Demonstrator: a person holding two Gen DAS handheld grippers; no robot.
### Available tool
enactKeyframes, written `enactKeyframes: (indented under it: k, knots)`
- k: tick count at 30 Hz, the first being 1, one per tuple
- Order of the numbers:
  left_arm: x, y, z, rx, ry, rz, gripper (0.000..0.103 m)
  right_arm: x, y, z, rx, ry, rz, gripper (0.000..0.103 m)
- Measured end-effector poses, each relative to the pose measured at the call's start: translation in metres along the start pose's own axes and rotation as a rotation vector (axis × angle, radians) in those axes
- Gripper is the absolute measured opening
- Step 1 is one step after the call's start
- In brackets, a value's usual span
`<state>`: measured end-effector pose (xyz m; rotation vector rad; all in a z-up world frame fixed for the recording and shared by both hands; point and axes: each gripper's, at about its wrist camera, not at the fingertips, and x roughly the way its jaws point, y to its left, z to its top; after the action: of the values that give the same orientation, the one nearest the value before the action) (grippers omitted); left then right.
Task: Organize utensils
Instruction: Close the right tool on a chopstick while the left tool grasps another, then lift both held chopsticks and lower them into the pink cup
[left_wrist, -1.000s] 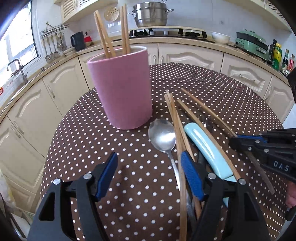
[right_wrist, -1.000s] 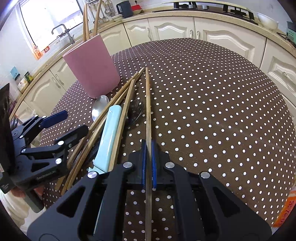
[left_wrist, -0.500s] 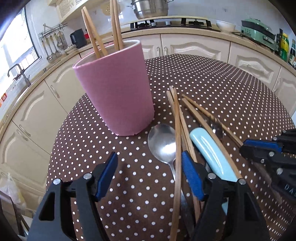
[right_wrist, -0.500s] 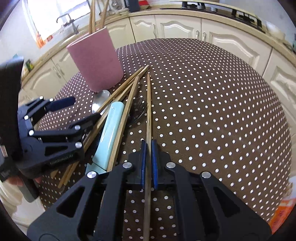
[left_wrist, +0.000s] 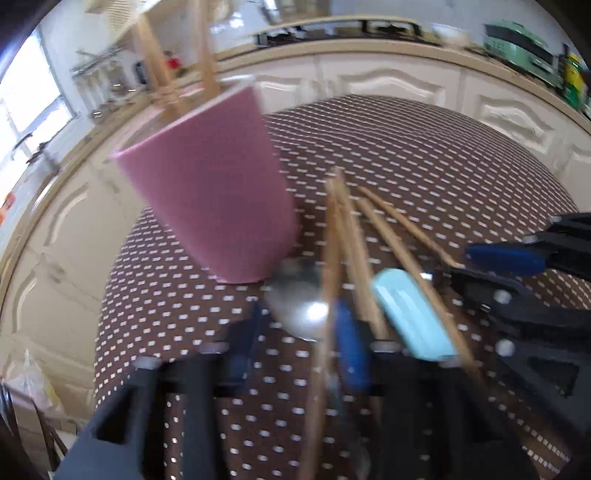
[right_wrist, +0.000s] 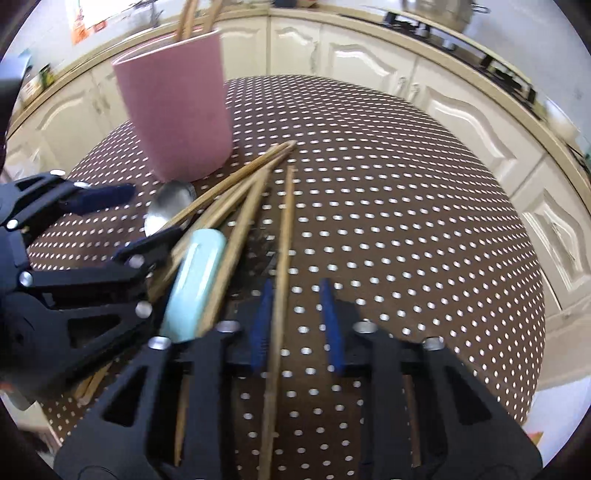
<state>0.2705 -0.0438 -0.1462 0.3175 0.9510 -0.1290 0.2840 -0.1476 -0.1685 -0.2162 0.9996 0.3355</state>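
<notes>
Left wrist view is motion-blurred: the left gripper (left_wrist: 295, 325) is closing, jaws still apart, with a wooden chopstick (left_wrist: 328, 280) and the shiny metal spoon (left_wrist: 299, 306) between them; contact can't be read. The spoon's handle is hidden under sticks. A pale blue rounded utensil handle (left_wrist: 410, 314) is cut off at its lower end. The round table with brown white-dotted cloth (right_wrist: 388, 206) sits among cream kitchen cabinets (right_wrist: 369, 55). The tall pink cylindrical holder (right_wrist: 177, 110) stands at 11 o'clock, chopsticks inside it, loose chopsticks fanned just beside its base. Only the right wrist view shows the right gripper (right_wrist: 295, 317) spread slightly, one single chopstick (right_wrist: 282, 258) lying against its left pad, the other pad clear.
</notes>
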Motion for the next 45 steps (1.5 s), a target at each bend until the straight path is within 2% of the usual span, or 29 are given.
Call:
enactKeyframes:
  k: [1, 6, 9, 10, 11, 15, 19, 22, 25, 29, 31, 34, 36, 40, 45]
  knots:
    - [0.000, -0.002, 0.002, 0.012, 0.004, 0.010, 0.034, 0.000, -0.001, 0.000, 0.009, 0.002, 0.009, 0.007]
    - [0.000, 0.013, 0.001, -0.046, 0.025, -0.053, 0.033, -0.007, -0.017, -0.010, 0.108, -0.008, 0.085, 0.006]
    - [-0.002, 0.026, -0.006, -0.078, 0.023, -0.078, 0.033, -0.013, -0.023, -0.015, 0.136, -0.040, 0.090, 0.006]
    - [-0.003, 0.030, -0.009, -0.087, 0.022, -0.085, 0.029, -0.016, -0.024, -0.017, 0.140, -0.050, 0.085, 0.006]
    - [-0.005, 0.034, -0.012, -0.094, 0.018, -0.086, 0.009, -0.019, -0.024, -0.020, 0.144, -0.054, 0.082, 0.006]
    - [-0.008, 0.046, -0.022, -0.140, 0.039, -0.144, 0.009, -0.024, -0.024, -0.027, 0.156, -0.052, 0.064, 0.006]
    - [-0.018, 0.045, -0.029, -0.140, 0.010, -0.178, 0.007, -0.031, -0.022, -0.034, 0.169, -0.056, 0.059, 0.006]
    - [-0.031, 0.047, -0.035, -0.149, -0.053, -0.204, 0.006, -0.039, -0.022, -0.038, 0.184, -0.077, 0.062, 0.006]
    - [-0.045, 0.050, -0.038, -0.141, -0.114, -0.188, 0.006, -0.050, -0.023, -0.037, 0.203, -0.117, 0.077, 0.006]
    - [-0.062, 0.061, -0.042, -0.183, -0.189, -0.224, 0.006, -0.071, -0.027, -0.034, 0.235, -0.216, 0.116, 0.006]
    - [-0.072, 0.070, -0.045, -0.228, -0.260, -0.256, 0.006, -0.084, -0.028, -0.032, 0.253, -0.278, 0.147, 0.006]
    - [-0.085, 0.078, -0.050, -0.283, -0.351, -0.198, 0.006, -0.102, -0.030, -0.027, 0.282, -0.381, 0.197, 0.006]
    - [-0.096, 0.088, -0.050, -0.335, -0.414, -0.185, 0.006, -0.115, -0.027, -0.022, 0.293, -0.449, 0.226, 0.006]
    - [-0.111, 0.100, -0.043, -0.400, -0.481, -0.183, 0.006, -0.133, -0.018, -0.004, 0.286, -0.547, 0.216, 0.006]
    - [-0.126, 0.117, -0.026, -0.441, -0.595, -0.128, 0.006, -0.144, -0.012, 0.022, 0.285, -0.606, 0.226, 0.006]
